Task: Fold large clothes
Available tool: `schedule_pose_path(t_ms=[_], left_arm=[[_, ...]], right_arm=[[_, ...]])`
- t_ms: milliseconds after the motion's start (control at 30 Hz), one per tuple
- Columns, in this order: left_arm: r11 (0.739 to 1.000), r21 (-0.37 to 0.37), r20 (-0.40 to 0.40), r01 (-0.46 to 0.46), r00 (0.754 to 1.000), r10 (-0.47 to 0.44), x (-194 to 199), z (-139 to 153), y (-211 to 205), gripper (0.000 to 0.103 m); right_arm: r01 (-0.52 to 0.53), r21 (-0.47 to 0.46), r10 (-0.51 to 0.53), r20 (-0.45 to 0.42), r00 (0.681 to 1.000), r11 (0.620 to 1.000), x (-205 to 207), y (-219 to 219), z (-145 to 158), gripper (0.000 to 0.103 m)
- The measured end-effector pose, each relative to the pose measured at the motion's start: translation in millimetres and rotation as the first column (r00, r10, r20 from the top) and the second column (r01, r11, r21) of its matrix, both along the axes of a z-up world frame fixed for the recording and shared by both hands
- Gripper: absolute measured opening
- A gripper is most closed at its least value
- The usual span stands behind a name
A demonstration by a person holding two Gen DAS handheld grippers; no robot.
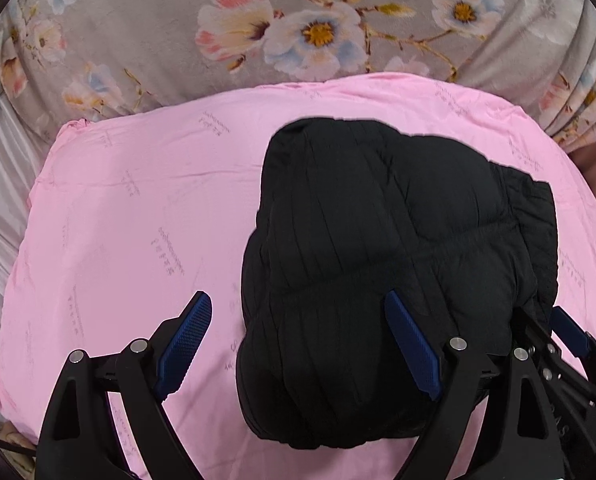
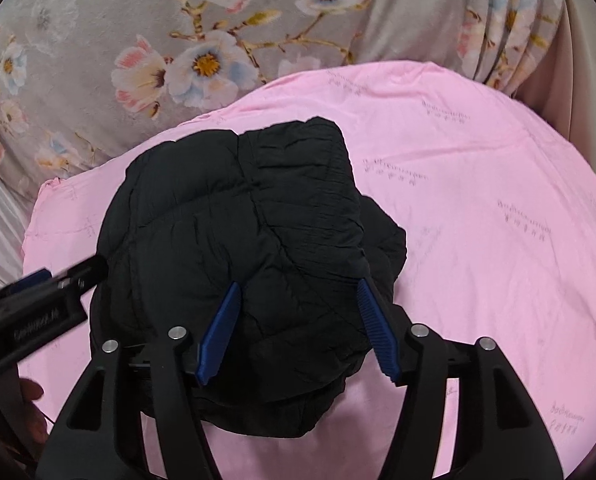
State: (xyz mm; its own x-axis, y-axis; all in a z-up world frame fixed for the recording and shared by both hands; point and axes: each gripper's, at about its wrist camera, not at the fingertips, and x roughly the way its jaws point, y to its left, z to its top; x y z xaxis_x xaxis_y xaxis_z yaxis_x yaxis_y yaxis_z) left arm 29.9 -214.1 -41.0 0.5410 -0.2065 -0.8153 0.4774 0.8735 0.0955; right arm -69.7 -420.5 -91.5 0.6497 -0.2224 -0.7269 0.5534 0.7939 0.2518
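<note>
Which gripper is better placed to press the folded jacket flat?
Probably right. The right gripper hangs open over the middle of the jacket; the left gripper, also open, straddles its edge, one finger over the pink sheet.

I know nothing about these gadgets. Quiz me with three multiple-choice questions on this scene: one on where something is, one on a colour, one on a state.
1. The black padded jacket lies on:
A. pink sheet
B. bare floor
C. chair

2. The pads on the tools are:
A. red
B. blue
C. white

3. The jacket is:
A. hanging
B. spread flat
C. folded into a bundle

Answers:
1 A: the pink sheet surrounds it.
2 B: blue pads on the right tool; the left tool matches.
3 C: it sits as a compact layered heap.
</note>
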Motion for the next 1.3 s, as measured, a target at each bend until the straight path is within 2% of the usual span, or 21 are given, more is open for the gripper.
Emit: schedule_pose_path(t_ms=[100, 200, 367, 467, 567, 667, 733, 833, 867, 967, 1100, 1167, 1233, 1300], left_arm=[[1.0, 0.003, 0.01, -0.005, 1.0, 0.005, -3, -4, 1, 0.086], [1.0, 0.005, 0.016, -0.002, 1.0, 0.002, -5, -5, 1, 0.086], [1.0, 0.017, 0.034, -0.003, 0.999, 0.003, -6, -6, -1, 0.086], [1.0, -0.008, 0.015, 0.01, 1.0, -0.01, -3, 0, 5, 0.086], [0.997, -0.082, -0.062, 0.014, 0.998, -0.019, 8, 6, 18, 0.086], [0.974, -0.228, -0.17, -0.013, 0.985, -0.027, 31, 15, 47, 0.086], [0.954, -0.299, -0.214, -0.038, 0.976, -0.028, 47, 17, 65, 0.086], [0.923, -0.369, -0.291, -0.109, 0.957, -0.004, 72, 10, 86, 0.086], [0.914, -0.384, -0.316, -0.133, 0.949, 0.005, 80, 6, 92, 0.086], [0.897, -0.403, -0.401, -0.183, 0.916, 0.007, 103, -17, 104, 0.086], [0.895, -0.402, -0.49, -0.192, 0.871, -0.034, 112, -50, 97, 0.086], [0.892, -0.408, -0.528, -0.197, 0.847, -0.055, 111, -65, 90, 0.086], [0.874, -0.435, -0.537, -0.216, 0.842, -0.059, 108, -71, 91, 0.088], [0.848, -0.469, -0.556, -0.248, 0.829, -0.065, 112, -76, 91, 0.088]], right_arm=[[0.006, 0.055, -0.006, -0.004, 1.0, 0.998, -1, -5, -11, 0.071], [0.018, 0.168, -0.022, 0.021, 1.0, 0.986, -5, -16, -20, 0.075], [0.018, 0.166, -0.02, 0.01, 1.0, 0.986, -3, -16, -15, 0.076], [0.013, 0.154, -0.015, 0.015, 1.0, 0.988, -7, -13, -5, 0.076], [-0.006, 0.151, 0.002, 0.031, 1.0, 0.989, -20, -17, 7, 0.076], [0.015, 0.17, -0.022, 0.041, 0.999, 0.985, -37, -33, 11, 0.081], [0.036, 0.249, -0.048, 0.042, 0.998, 0.968, -47, -56, 4, 0.082], [0.062, 0.408, -0.093, 0.055, 0.994, 0.911, -53, -86, -16, 0.082], [0.056, 0.485, -0.103, 0.071, 0.992, 0.873, -52, -97, -27, 0.082], [0.024, 0.612, -0.118, 0.114, 0.986, 0.791, -45, -112, -48, 0.083], [-0.017, 0.72, -0.135, 0.154, 0.979, 0.694, -31, -119, -74, 0.09], [-0.032, 0.784, -0.165, 0.17, 0.972, 0.619, -27, -121, -90, 0.093], [-0.052, 0.836, -0.194, 0.187, 0.963, 0.546, -22, -120, -104, 0.094], [-0.073, 0.864, -0.217, 0.206, 0.954, 0.498, -19, -118, -112, 0.095]])
